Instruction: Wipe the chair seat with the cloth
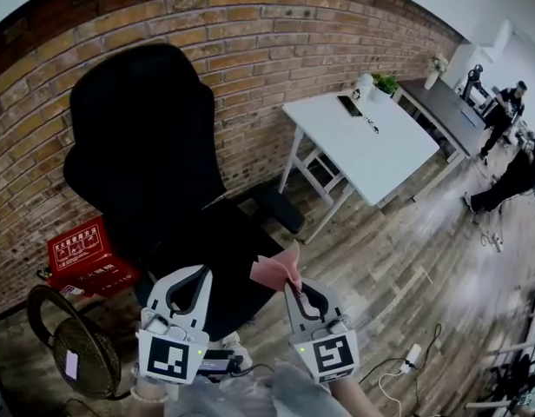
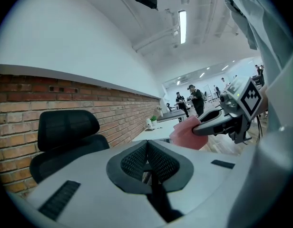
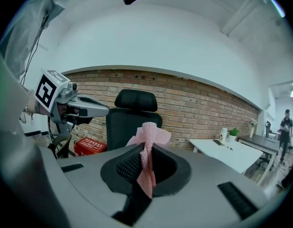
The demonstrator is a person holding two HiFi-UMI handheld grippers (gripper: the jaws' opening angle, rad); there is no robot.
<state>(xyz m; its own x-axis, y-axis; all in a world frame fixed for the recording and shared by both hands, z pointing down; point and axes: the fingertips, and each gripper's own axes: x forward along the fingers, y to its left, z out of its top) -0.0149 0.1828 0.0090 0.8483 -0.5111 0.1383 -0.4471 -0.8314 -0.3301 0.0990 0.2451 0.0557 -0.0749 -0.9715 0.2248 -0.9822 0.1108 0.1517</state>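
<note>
A black office chair [image 1: 142, 146] with a tall back stands against the brick wall, its seat [image 1: 224, 254] just ahead of both grippers. My right gripper [image 1: 292, 285] is shut on a pink cloth [image 1: 274, 272], held above the seat's front right corner. In the right gripper view the cloth [image 3: 149, 139] is pinched between the jaws and bunches up above them, with the chair [image 3: 132, 120] behind it. My left gripper [image 1: 201, 274] is shut on nothing, over the seat's front left. The left gripper view shows the chair [image 2: 65, 132] to the left and the cloth [image 2: 184, 133] in the right gripper [image 2: 203, 126].
A white table [image 1: 363, 142] stands right of the chair, with a plant [image 1: 385, 83] at its far end. A red box [image 1: 85, 254] and a round woven bag [image 1: 72, 346] lie on the floor at the left. People [image 1: 511, 111] stand far right. Cables [image 1: 406, 363] cross the wooden floor.
</note>
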